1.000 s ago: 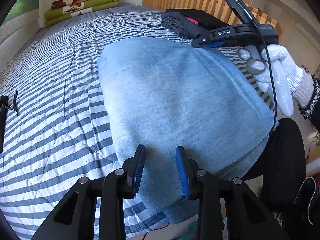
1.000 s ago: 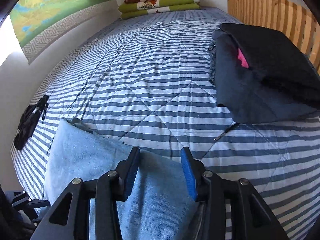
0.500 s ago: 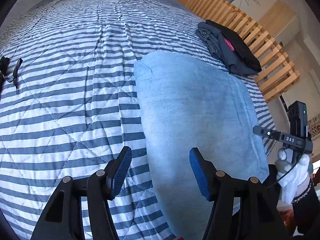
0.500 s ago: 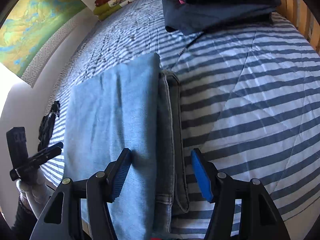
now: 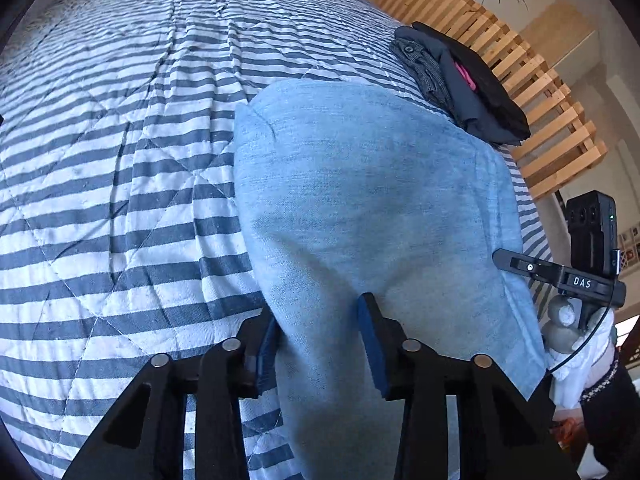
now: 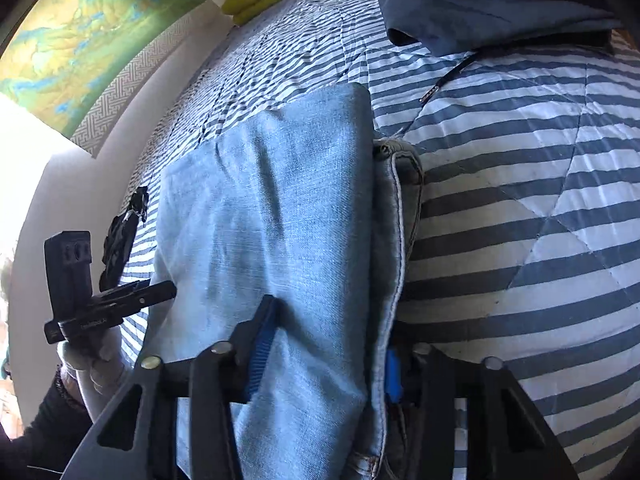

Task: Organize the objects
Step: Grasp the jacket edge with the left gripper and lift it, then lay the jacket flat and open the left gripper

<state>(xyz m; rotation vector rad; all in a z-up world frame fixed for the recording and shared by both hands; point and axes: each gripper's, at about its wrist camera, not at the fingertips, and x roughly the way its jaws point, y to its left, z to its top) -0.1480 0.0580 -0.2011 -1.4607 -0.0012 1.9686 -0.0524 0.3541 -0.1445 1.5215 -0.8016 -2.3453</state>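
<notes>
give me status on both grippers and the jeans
Left gripper and right gripper jaws closing on near edge of folded jeans. Dark clothes pile beyond, clear of them.

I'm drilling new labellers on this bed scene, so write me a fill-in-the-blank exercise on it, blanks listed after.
1. The folded jeans lie on a quilt patterned with blue and white ____.
2. The left hand-held gripper has the near edge of the ____ between its closing jaws.
3. Beyond the jeans, a pile of dark clothes sits beside the slatted ____ rail.
4. In the right wrist view, the right hand-held gripper is closing over the jeans, and the person's other hand wears a ____ glove.

Missing words: stripes; jeans; wooden; white
</notes>
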